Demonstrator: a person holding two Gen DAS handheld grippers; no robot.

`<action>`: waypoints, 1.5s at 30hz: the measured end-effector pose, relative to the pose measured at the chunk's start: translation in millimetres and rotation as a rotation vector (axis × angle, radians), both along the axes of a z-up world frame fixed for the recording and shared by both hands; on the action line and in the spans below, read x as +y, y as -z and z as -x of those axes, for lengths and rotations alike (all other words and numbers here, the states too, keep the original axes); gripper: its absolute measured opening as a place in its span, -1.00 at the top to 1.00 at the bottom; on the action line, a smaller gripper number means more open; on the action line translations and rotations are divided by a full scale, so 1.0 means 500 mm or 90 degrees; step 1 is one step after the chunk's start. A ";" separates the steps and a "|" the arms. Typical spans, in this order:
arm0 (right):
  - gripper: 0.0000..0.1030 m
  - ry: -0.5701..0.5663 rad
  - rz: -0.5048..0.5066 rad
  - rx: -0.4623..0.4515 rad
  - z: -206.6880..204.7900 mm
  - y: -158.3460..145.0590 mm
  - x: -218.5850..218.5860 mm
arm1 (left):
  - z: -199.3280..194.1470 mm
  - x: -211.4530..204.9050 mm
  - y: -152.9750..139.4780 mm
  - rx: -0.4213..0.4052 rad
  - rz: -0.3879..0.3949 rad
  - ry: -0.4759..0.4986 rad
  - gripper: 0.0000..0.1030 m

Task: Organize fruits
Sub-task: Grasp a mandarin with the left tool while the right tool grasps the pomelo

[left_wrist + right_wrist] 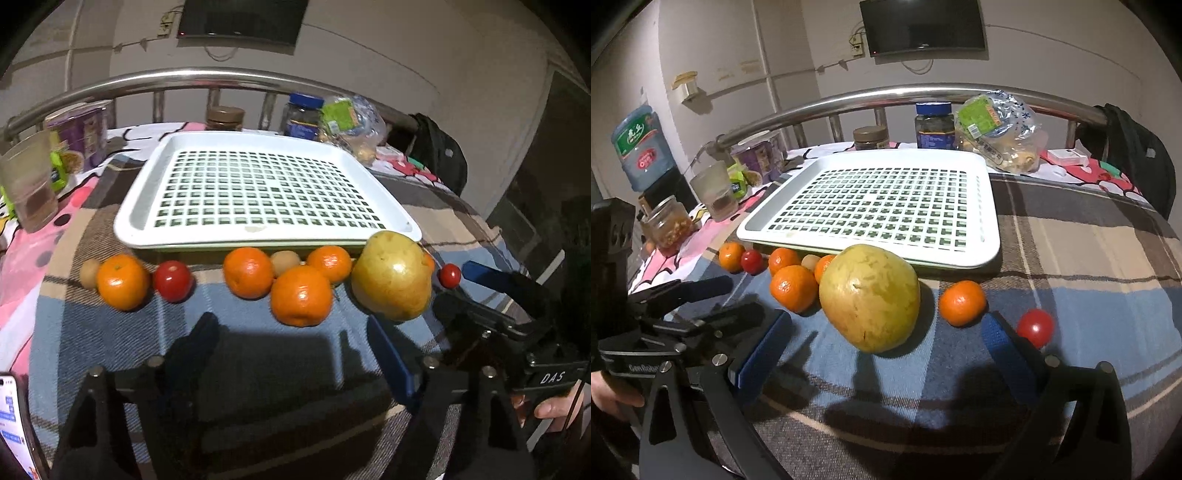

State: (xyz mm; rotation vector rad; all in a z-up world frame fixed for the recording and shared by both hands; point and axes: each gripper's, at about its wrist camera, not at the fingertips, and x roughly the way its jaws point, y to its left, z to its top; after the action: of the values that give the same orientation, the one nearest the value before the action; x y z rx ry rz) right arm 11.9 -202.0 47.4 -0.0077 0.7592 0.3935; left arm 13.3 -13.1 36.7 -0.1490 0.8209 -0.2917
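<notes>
A white perforated tray (140,221) (991,254) lies empty on a plaid blanket. In front of it lie a large yellow pear (391,275) (870,297), several oranges (301,295) (794,288), two kiwis (284,261), a red tomato (173,280) (752,261) and a second tomato (449,275) (1035,327). My left gripper (291,339) is open and empty, just short of the front orange. My right gripper (886,332) is open and empty, its fingers either side of the pear's near end. It also shows in the left wrist view (458,284).
Jars (933,123), a bagged snack (997,129), a glass (27,184) and a purple box (79,138) line the back and left of the bed by a steel rail (184,77). A phone (13,424) lies at the lower left.
</notes>
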 end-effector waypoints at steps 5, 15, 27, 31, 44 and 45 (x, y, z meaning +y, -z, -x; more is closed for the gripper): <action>-0.86 -0.013 0.012 0.015 -0.017 0.011 0.011 | -0.025 -0.022 0.002 0.005 -0.023 0.006 -0.40; -0.60 -0.025 0.050 0.037 -0.042 0.038 0.030 | -0.055 -0.043 0.025 0.030 -0.045 0.007 -0.01; -0.31 -0.049 0.048 0.033 -0.042 0.038 0.049 | -0.068 -0.043 0.038 0.041 -0.053 0.005 0.13; -0.29 -0.045 0.045 0.031 -0.039 0.038 0.049 | -0.067 -0.046 0.035 0.039 -0.060 0.006 0.17; -0.02 -0.031 -0.026 0.028 -0.023 0.002 0.019 | -0.043 -0.048 -0.011 -0.002 -0.070 0.001 0.21; 0.00 -0.035 -0.035 0.026 -0.022 -0.003 0.018 | -0.043 -0.048 -0.015 -0.005 -0.070 0.000 0.21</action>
State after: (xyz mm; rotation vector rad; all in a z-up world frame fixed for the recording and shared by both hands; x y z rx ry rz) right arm 23.2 -193.2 48.8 0.0311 0.7903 0.4672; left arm 34.7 -37.1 44.1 -0.0444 0.8274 -0.2460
